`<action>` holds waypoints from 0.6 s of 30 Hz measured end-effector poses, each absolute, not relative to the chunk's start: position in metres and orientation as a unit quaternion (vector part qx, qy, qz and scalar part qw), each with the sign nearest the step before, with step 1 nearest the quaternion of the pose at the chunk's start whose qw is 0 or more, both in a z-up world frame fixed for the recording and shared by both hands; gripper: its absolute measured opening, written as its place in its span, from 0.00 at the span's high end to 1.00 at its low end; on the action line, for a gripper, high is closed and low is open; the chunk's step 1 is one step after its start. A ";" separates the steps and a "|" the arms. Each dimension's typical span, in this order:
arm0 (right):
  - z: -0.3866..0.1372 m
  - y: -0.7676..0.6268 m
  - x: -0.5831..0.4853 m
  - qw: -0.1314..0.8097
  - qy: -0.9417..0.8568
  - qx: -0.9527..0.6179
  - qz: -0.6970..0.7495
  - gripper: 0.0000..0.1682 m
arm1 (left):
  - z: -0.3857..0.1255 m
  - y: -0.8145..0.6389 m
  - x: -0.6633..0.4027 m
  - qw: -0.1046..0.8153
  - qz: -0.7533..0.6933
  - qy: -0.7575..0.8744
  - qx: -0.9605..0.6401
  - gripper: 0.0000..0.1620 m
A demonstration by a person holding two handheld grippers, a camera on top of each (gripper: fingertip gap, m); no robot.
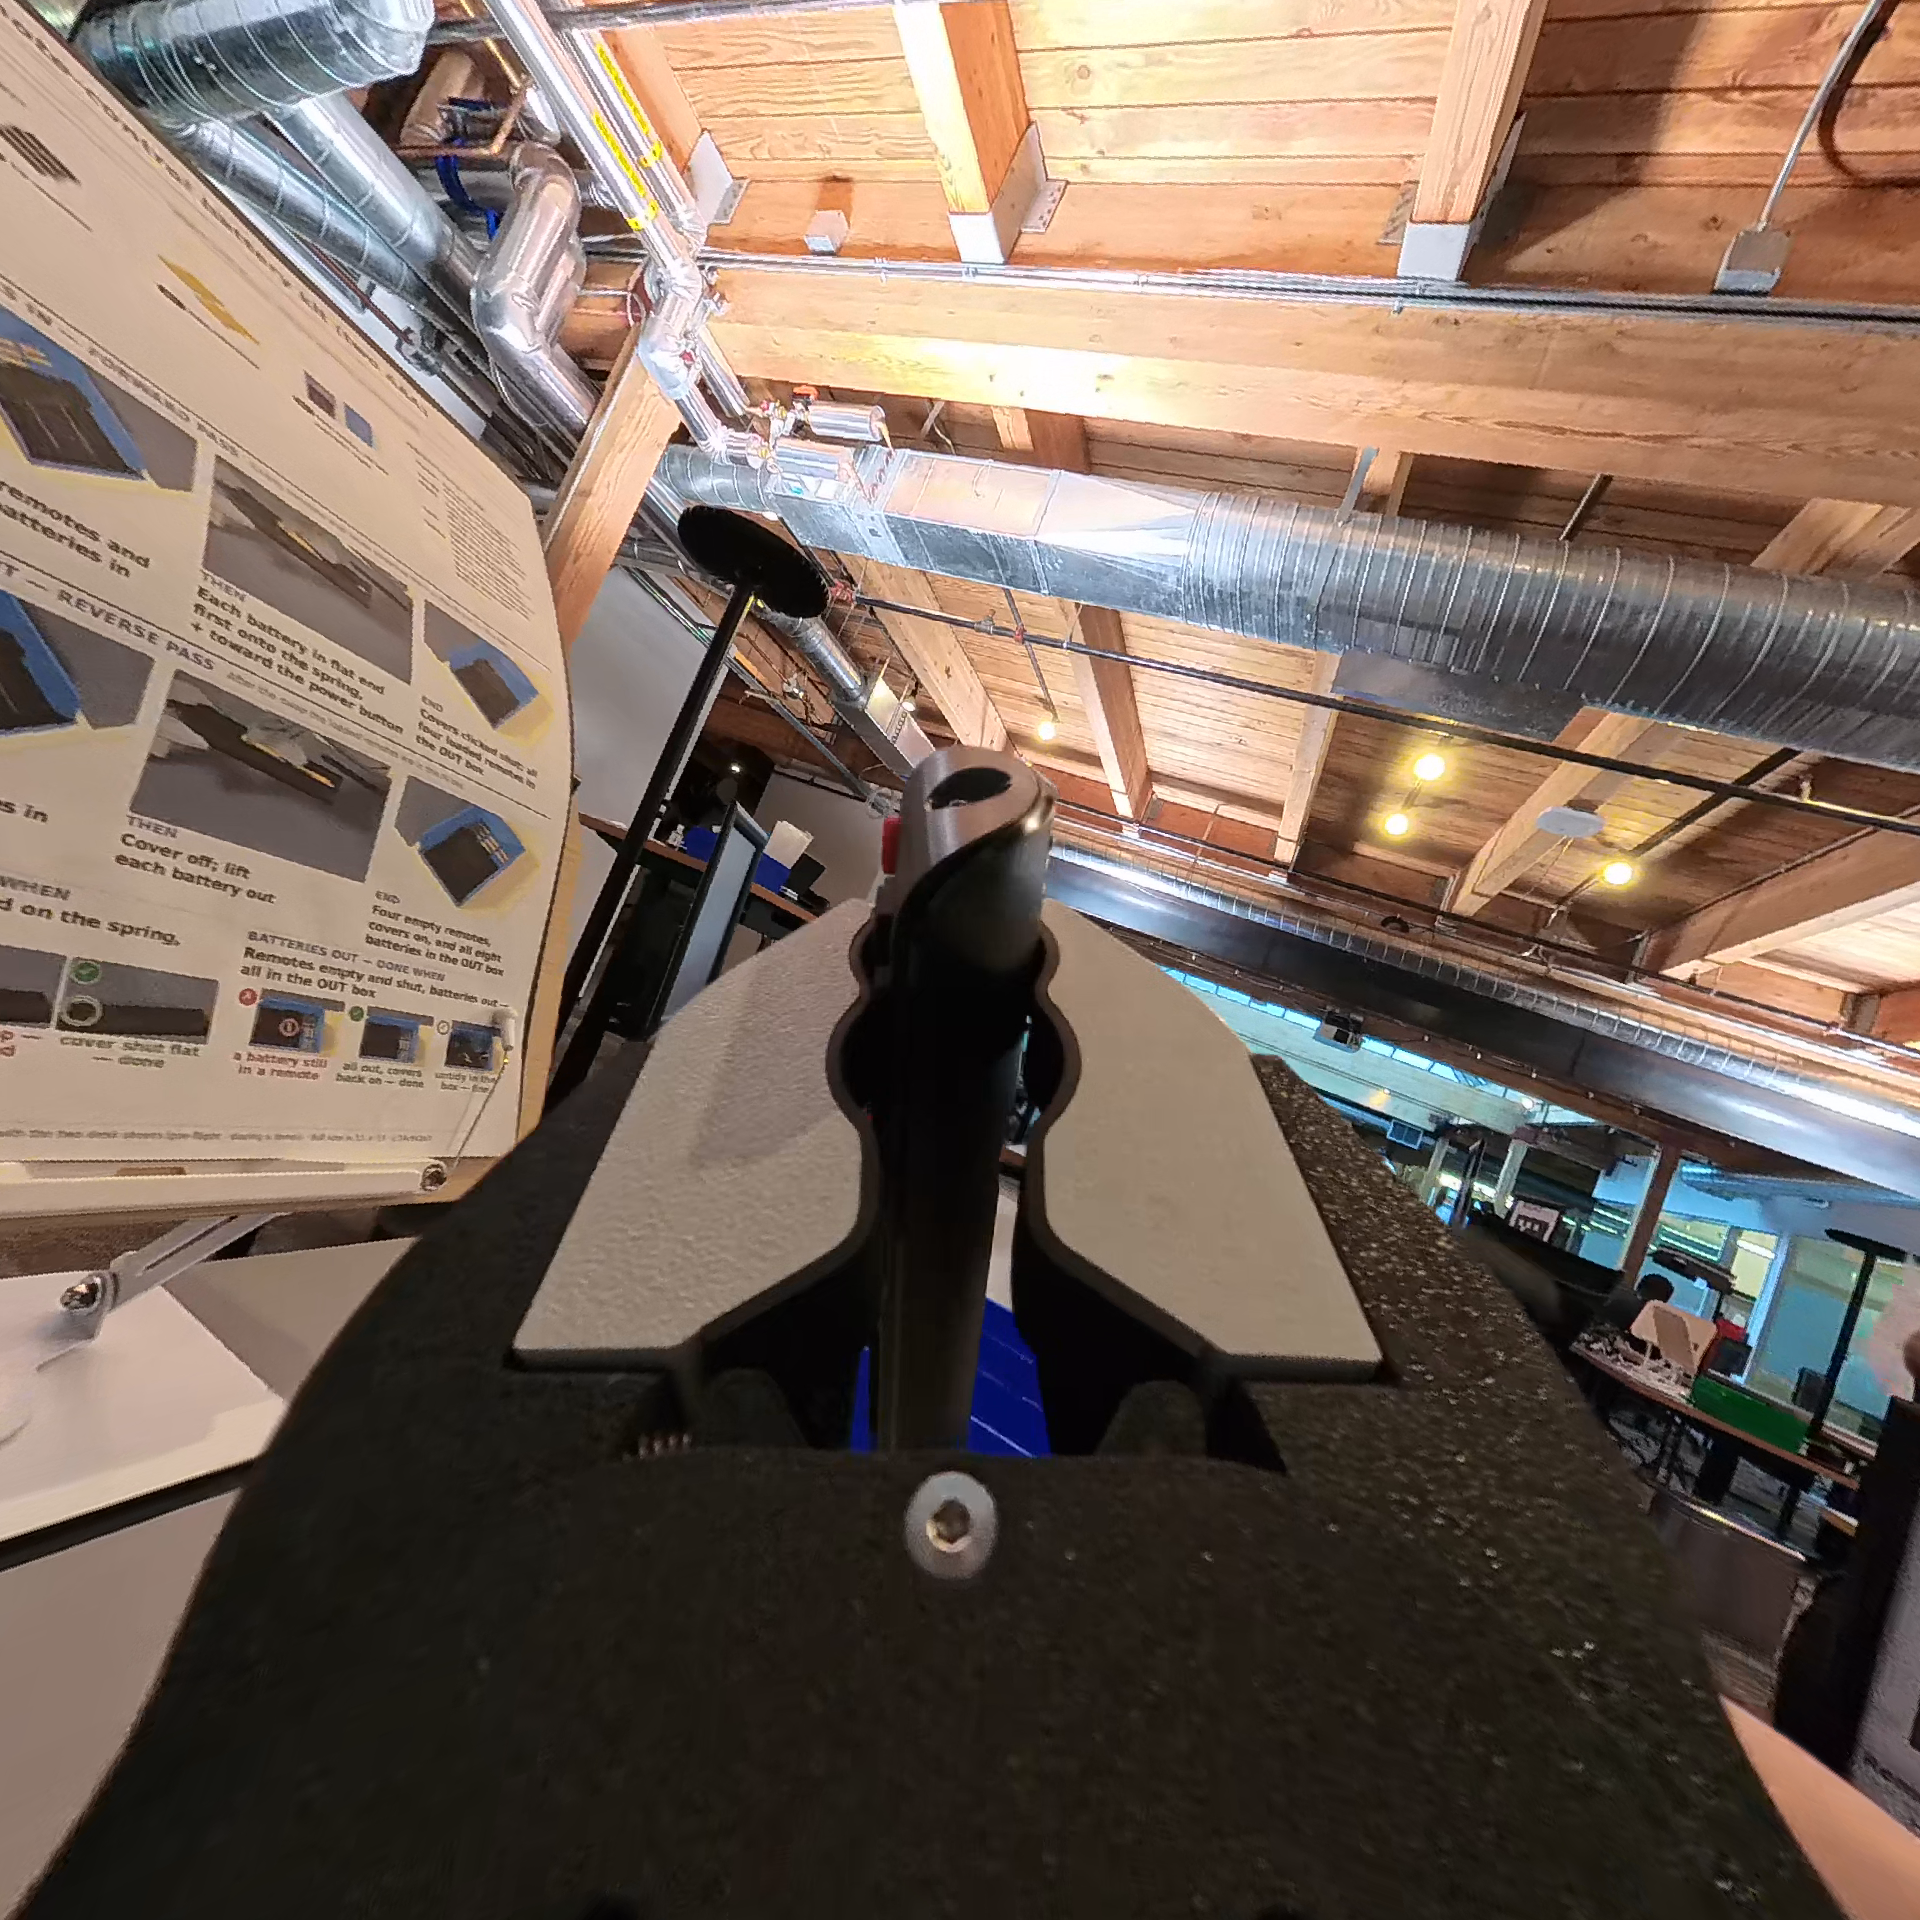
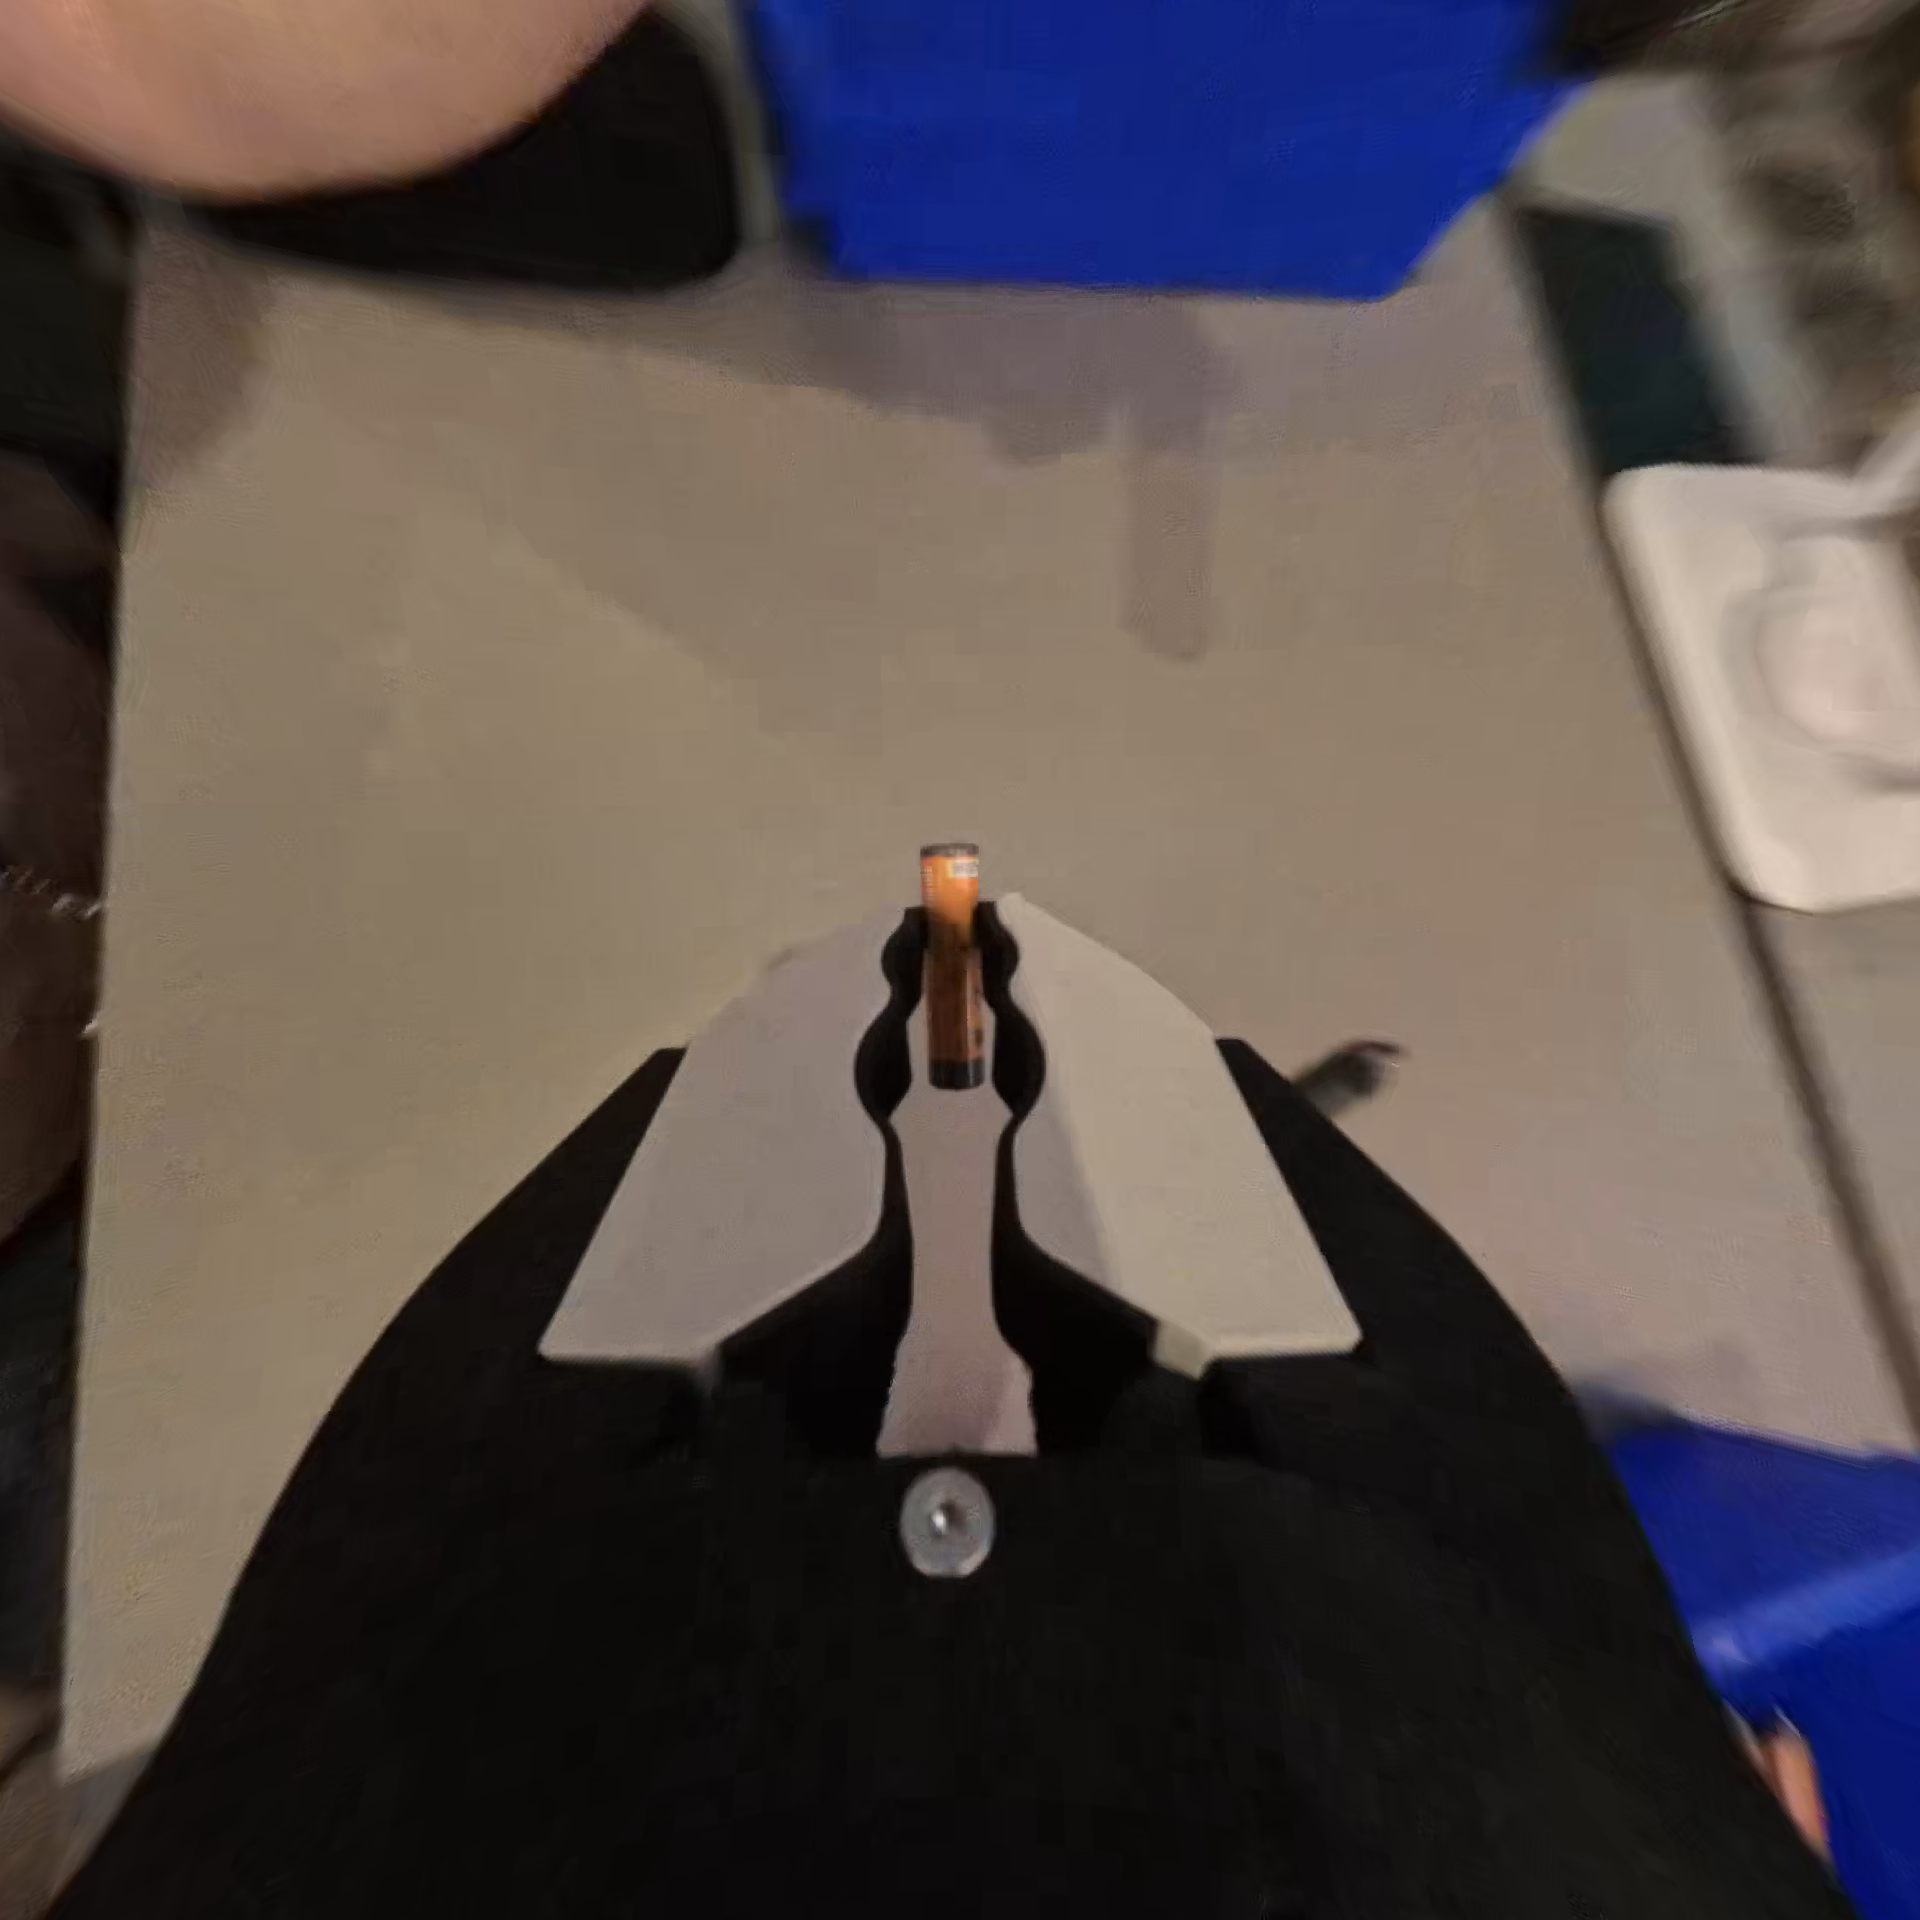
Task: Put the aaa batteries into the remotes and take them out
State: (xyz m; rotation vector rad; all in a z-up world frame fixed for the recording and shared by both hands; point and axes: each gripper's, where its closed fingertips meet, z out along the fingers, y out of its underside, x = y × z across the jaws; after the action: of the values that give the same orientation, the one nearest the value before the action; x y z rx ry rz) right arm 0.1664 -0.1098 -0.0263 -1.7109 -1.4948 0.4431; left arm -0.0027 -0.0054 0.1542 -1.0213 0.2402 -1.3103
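Orange battery (image 2: 952,966) sits clamped between the tips of the right tool (image 2: 954,935), above the grey surface (image 2: 520,675). Left tool (image 1: 951,997) is closed around a dark remote (image 1: 961,935), pointing upward.

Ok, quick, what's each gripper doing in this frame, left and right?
Left gripper: closed on a dark remote, pointed up toward the ceiling.
Right gripper: closed on an orange AAA battery, above the table.
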 end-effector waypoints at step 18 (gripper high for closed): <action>-0.102 0.110 0.420 0.362 -0.352 -0.863 -0.015 0.84 | 0.139 0.016 -0.010 0.666 -0.568 0.091 -0.475 0.86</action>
State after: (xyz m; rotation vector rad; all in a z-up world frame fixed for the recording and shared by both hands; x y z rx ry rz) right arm 0.4204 0.1096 -0.1019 -2.2220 -0.9063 -0.0398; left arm -0.0103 0.0158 0.1389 -1.0730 0.2043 -1.2820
